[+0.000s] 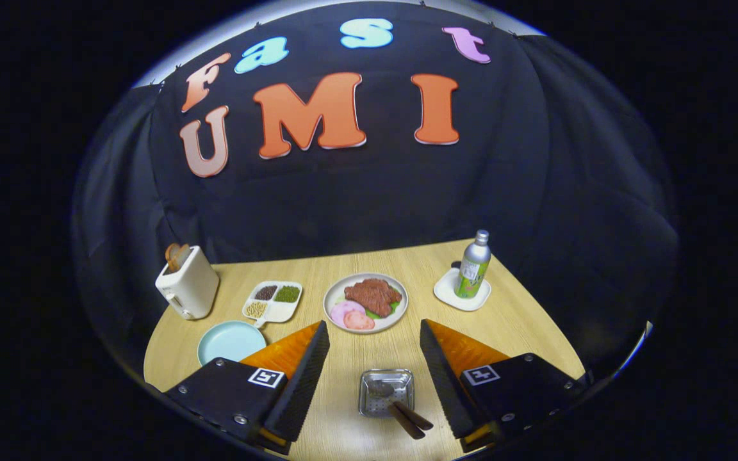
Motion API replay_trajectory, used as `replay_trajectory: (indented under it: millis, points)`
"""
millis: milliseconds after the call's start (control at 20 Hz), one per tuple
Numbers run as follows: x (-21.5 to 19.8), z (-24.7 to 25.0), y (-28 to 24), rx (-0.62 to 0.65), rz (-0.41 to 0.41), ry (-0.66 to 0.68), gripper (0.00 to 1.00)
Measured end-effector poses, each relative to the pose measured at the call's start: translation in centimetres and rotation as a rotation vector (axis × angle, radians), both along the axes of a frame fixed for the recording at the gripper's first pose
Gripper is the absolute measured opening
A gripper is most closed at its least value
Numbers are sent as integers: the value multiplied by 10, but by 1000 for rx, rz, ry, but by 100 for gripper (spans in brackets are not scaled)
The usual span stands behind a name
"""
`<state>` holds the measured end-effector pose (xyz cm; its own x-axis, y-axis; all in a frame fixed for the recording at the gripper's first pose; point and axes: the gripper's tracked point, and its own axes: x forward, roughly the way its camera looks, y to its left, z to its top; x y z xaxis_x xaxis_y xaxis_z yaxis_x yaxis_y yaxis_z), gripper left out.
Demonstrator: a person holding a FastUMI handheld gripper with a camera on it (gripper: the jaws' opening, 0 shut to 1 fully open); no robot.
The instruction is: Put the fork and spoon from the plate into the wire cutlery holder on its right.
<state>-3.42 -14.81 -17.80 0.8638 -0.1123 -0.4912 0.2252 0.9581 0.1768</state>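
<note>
The hand-held gripper (374, 336) is held wide open above the desk (523, 320), with nothing gripped. Between its fingers, toward 6 o'clock, the wire cutlery holder (386, 392) is seen, with two brown-handled utensils (410, 419) resting in it, handles slanting toward 5 o'clock. At 12 o'clock beyond the fingertips a plate (365, 302) of food is set; a light blue plate (231, 341) lies at 9 o'clock.

Pale wooden tabletop (523, 320); white boxy toaster (188, 289), round light-blue plate (230, 341), green-labelled silver bottle (474, 265), shiny perforated metal cutlery holder (385, 392) with brown wooden handles (410, 419).
</note>
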Motion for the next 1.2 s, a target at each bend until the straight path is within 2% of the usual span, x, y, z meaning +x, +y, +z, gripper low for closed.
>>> replay_trajectory:
  millis: [150,450,800,1200]
  points:
    - [7,43,-4,-34,-1,-142,92]
    - [9,126,-3,-145,16,-391,95]
    - [0,177,5,-138,43,-528,95]
    - [-15,181,19,-184,87,-566,95]
